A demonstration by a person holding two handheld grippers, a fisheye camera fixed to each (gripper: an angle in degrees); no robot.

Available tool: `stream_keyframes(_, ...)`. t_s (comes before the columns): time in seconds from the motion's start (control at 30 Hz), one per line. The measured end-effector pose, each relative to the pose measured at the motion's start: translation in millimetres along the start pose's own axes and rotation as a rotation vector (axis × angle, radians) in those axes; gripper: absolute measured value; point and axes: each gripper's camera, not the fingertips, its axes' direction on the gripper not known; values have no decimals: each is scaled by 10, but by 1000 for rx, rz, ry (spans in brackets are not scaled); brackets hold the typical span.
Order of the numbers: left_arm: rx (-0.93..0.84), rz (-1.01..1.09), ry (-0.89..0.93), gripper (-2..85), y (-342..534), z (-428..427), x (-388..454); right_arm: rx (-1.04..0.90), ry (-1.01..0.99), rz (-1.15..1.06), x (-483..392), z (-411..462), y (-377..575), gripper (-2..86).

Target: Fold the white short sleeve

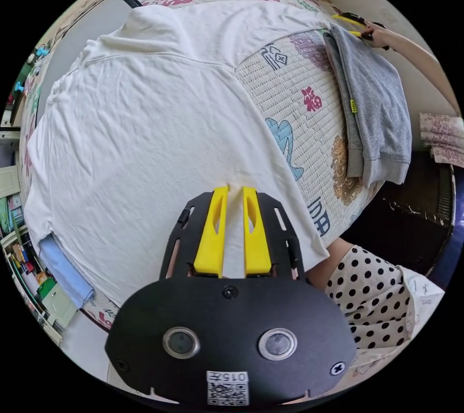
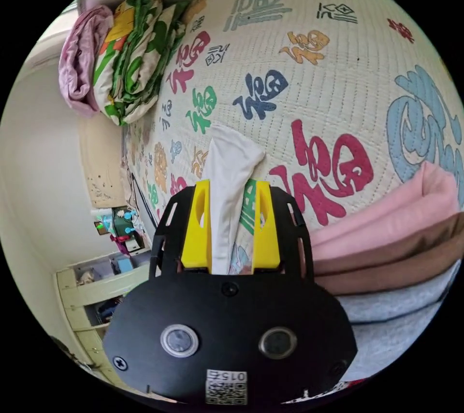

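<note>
The white short sleeve shirt (image 1: 145,133) lies spread flat on the patterned bed mat (image 1: 299,108). My left gripper (image 1: 235,191) is at the shirt's near side edge, its yellow jaws shut on a pinch of the white cloth. In the right gripper view, a white sleeve end (image 2: 229,176) lies between the jaws of my right gripper (image 2: 232,186). Those jaws stand apart, and the mat shows between the cloth and one jaw. The right gripper (image 1: 355,26) also appears in the left gripper view, held in a hand at the shirt's far sleeve.
A folded grey garment (image 1: 372,104) lies on the mat beside the shirt. Pink, brown and grey folded clothes (image 2: 386,249) are stacked close to the right gripper. Folded quilts (image 2: 130,55) sit at the bed's end. A light blue cloth (image 1: 65,268) pokes out under the shirt. A person's polka-dot clothing (image 1: 377,297) is at the bed edge.
</note>
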Motion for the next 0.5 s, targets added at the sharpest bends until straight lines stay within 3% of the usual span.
stream_keyframes(0.17,-14,-22,-17,49,7,-284,-260,36,68,91,233,362,-22,81)
stream_keyframes(0.3,-24,-39,-32,58,-4,-575,-431,41,198,34,291,416,212,34)
stream_keyframes(0.4,-27,-54,51,83,-12,-896,-680,115,106,-138,179,270,562,18)
stream_keyframes(0.5,-6,-105,261,93,-20,-1295,-1150,112,31,-439,-167,140,1098,11)
